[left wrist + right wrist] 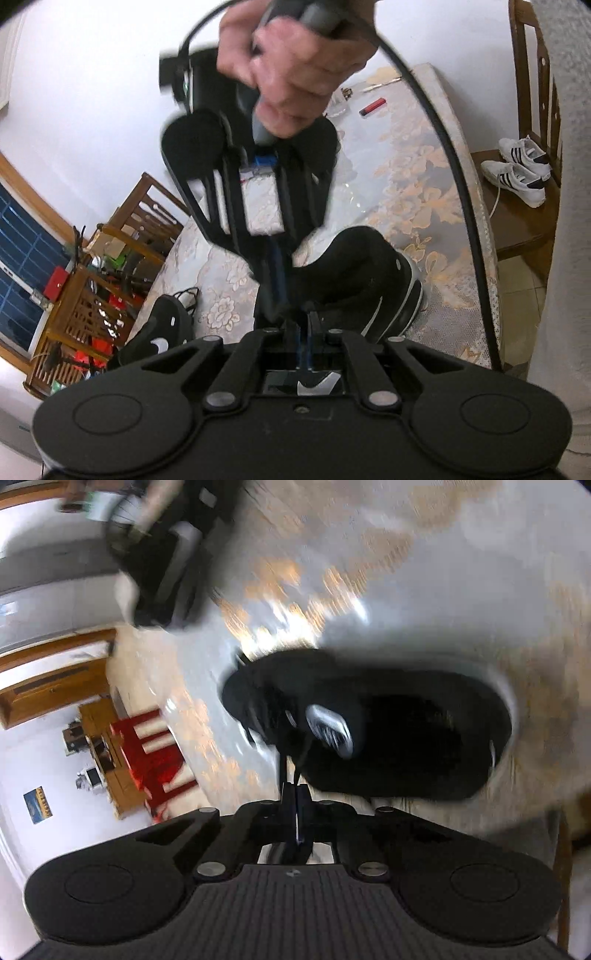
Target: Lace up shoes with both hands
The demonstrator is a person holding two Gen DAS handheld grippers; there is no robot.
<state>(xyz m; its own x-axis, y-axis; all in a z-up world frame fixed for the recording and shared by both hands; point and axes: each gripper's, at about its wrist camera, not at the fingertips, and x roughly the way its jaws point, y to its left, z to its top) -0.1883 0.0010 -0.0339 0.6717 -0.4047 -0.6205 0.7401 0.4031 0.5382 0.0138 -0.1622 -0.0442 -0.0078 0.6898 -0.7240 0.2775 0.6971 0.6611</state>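
A black sneaker [365, 284] with a white swoosh stands on the floral tablecloth [417, 177], just ahead of my left gripper [301, 321]. The left jaws are nearly together; what they pinch is hidden. My right gripper [273, 295], held in a hand, points down at the shoe's lacing area beside the left one. In the blurred right wrist view the same shoe [388, 734] fills the middle and my right gripper [295, 794] is shut on a thin black lace [298, 766] running up to the shoe. A second black sneaker [159, 336] lies to the left.
A pair of white striped sneakers [517, 170] rests on a wooden chair at the right. A red lighter [372, 108] and small items lie at the table's far end. A wooden rack [85, 295] with clutter stands left. A black cable [458, 184] arcs across.
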